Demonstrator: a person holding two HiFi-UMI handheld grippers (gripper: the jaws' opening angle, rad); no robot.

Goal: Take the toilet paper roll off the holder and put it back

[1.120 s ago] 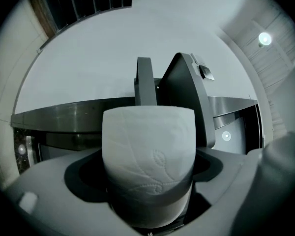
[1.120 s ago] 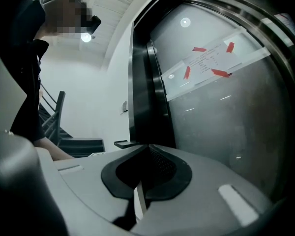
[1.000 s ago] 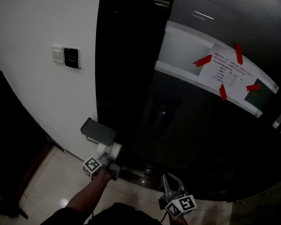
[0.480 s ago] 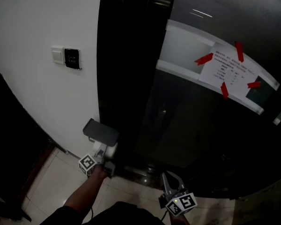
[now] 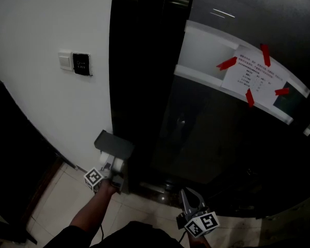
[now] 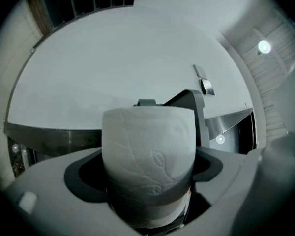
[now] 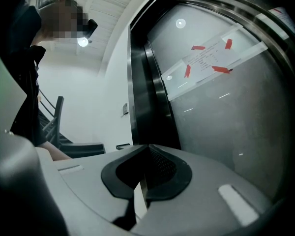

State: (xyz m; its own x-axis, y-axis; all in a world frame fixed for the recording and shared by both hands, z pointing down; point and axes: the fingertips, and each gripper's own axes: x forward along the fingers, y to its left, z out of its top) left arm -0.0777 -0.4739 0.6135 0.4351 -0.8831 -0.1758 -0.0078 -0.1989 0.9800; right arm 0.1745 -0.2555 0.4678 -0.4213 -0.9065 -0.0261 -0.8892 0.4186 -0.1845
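Toilet paper roll point(image 6: 148, 136), a soft white cylinder embossed with leaf shapes, sits clamped in the left gripper's point(image 6: 146, 176) jaws just before the dark, flat-lidded holder point(image 6: 189, 104). The right gripper point(image 7: 143, 181) is closed, empty.

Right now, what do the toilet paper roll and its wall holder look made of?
Toilet paper roll: soft white tissue, matte, with an embossed leaf pattern pressed into the wrap. Holder: rigid flat cover, dark grey and dull, no glints; painted metal or plastic, I cannot tell which.
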